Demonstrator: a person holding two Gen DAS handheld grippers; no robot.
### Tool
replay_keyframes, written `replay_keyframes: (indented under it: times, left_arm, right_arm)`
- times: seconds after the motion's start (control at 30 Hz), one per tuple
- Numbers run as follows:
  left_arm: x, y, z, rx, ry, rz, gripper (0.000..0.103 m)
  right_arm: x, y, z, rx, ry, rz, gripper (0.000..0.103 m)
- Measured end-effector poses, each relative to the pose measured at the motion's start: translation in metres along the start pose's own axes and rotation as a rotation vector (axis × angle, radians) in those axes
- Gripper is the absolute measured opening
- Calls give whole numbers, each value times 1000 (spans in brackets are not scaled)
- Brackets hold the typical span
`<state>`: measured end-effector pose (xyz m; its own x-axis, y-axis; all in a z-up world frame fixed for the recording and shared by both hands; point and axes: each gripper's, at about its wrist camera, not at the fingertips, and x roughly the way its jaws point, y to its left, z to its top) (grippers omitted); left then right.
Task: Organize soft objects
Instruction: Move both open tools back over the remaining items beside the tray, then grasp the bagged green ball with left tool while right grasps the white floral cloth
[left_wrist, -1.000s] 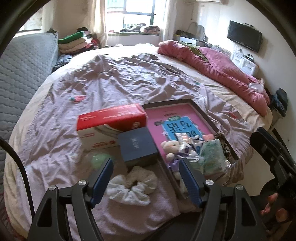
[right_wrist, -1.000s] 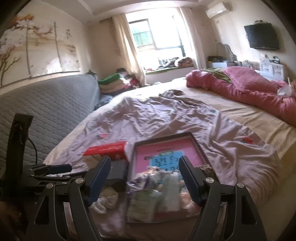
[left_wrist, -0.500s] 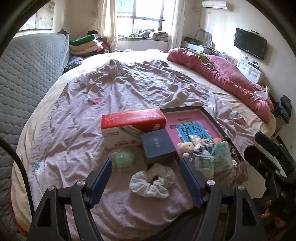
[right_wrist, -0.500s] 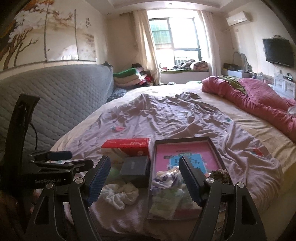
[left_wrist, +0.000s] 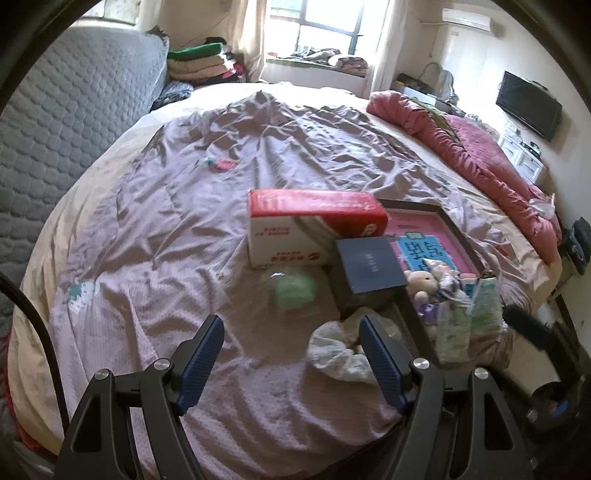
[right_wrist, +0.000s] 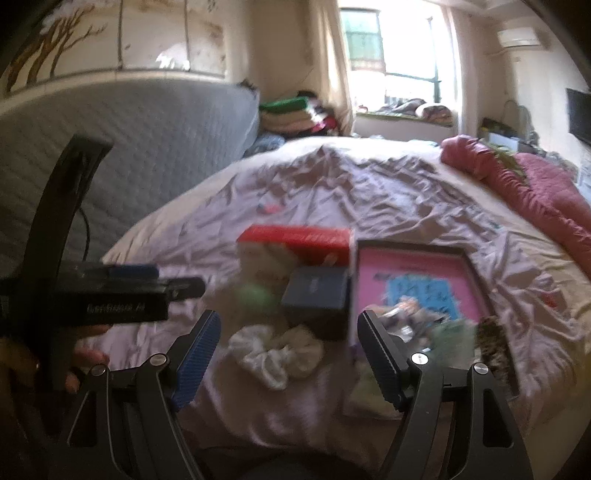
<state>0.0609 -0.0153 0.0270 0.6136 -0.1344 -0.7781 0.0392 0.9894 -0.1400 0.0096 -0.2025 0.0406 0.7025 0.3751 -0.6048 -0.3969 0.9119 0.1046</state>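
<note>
Several soft toys and packets, partly blurred, fill the tray (left_wrist: 448, 221).

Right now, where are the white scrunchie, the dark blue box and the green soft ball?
white scrunchie (left_wrist: 340, 356), left wrist view, on its ruffled near fold.
dark blue box (left_wrist: 371, 264), left wrist view, on the middle of its lid.
green soft ball (left_wrist: 293, 291), left wrist view, on its middle.
</note>
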Motion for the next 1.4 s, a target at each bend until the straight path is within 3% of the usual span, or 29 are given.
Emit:
replay_keyframes:
  times: [0.47,1.07,1.13,1.2,1.3,1.37,1.4]
  left_arm:
    - [55,28,-4,-85,77,-49,75]
    - [130,30,14,-79,164,-88,75]
    - [136,31,15,-90,168,-103,75]
    - [140,30,15,-91,166,-118,75]
    - [142,29,16,-93,156,-136,75]
    - [144,28,17,-96,150,-163,69]
    - [146,27,17,-99,153,-181,62]
  right_arm:
    - [79,21,-24,-64,162,55,78]
    - [167,11,-34,-98,366,29,78]
    - [169,12,-34,-113,362,23,70]
    - [173,10,-33,-103,371,45,52]
    - [177,7,-33,-83,388,78,41]
    - [174,4,-32,-72,374,100,30]
    - [172,3,-32,-67,367,108,23]
